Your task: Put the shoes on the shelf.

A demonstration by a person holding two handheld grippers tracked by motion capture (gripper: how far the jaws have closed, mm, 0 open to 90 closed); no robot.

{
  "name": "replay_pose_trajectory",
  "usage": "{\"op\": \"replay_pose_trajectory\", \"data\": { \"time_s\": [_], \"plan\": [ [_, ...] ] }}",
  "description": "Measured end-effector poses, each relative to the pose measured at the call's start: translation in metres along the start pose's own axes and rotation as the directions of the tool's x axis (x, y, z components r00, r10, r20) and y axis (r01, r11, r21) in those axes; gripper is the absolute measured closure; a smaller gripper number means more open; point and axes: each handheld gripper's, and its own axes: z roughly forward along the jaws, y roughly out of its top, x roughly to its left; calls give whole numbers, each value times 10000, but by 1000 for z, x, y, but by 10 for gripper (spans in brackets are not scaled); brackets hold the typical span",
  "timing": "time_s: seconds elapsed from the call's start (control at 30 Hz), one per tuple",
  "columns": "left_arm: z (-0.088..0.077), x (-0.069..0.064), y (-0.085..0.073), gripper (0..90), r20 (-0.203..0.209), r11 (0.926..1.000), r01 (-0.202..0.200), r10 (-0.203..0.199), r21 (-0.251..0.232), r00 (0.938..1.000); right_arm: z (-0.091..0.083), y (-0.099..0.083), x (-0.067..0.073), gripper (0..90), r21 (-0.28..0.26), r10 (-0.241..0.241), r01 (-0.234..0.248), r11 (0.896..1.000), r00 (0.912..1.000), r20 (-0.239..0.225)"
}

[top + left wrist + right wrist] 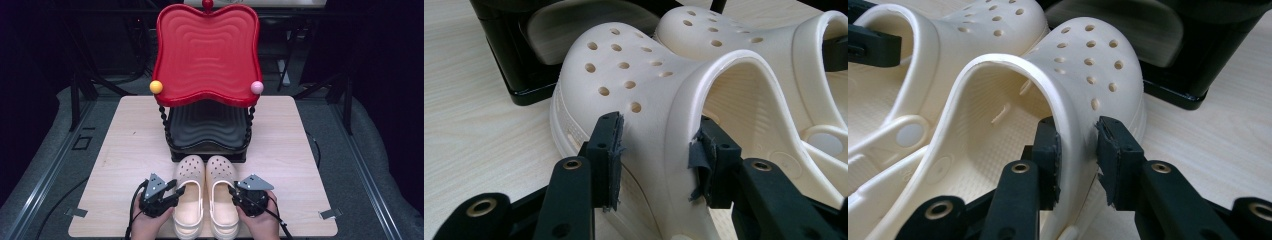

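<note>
Clogs sit side by side on the worktop (125,140) before the rack (207,140). Left gripper (656,150) straddles the left clog (634,90) wall; right gripper (1078,150) pinches the right clog (1088,65) wall.

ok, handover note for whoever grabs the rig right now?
Left gripper: jaws straddle the outer side wall of the left clog; firm grip can't be confirmed.
Right gripper: same on the right clog.
Both clogs stand side by side on the table, toes toward the two-tier rack; the red top tray and black lower tray hold nothing.
Done: jaws placed. Left: close, lift; probably set the pair on the rack.
</note>
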Motion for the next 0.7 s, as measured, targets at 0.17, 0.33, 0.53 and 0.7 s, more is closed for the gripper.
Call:
{"op": "replay_pose_trajectory", "data": {
  "time_s": [0.17,0.33,0.53,0.7],
  "plan": [
    [-1,-1,1,615,34,10000,42,-42,65,10000,-1,-1,5,707,90,364,-362,9993,9992,-176],
    [-1,-2,3,612,-116,9997,-192,194,160,9997,-2,-1,6,683,94,228,-227,9997,9996,-153],
    [-2,-3,8,589,-145,9989,-440,438,-132,9989,0,4,4,657,-353,-309,303,9989,9994,-164],
    [1,-8,19,577,-101,9952,-977,977,-5,9952,2,12,6,631,-353,-1058,1054,9938,9943,-112]
  ]
}}
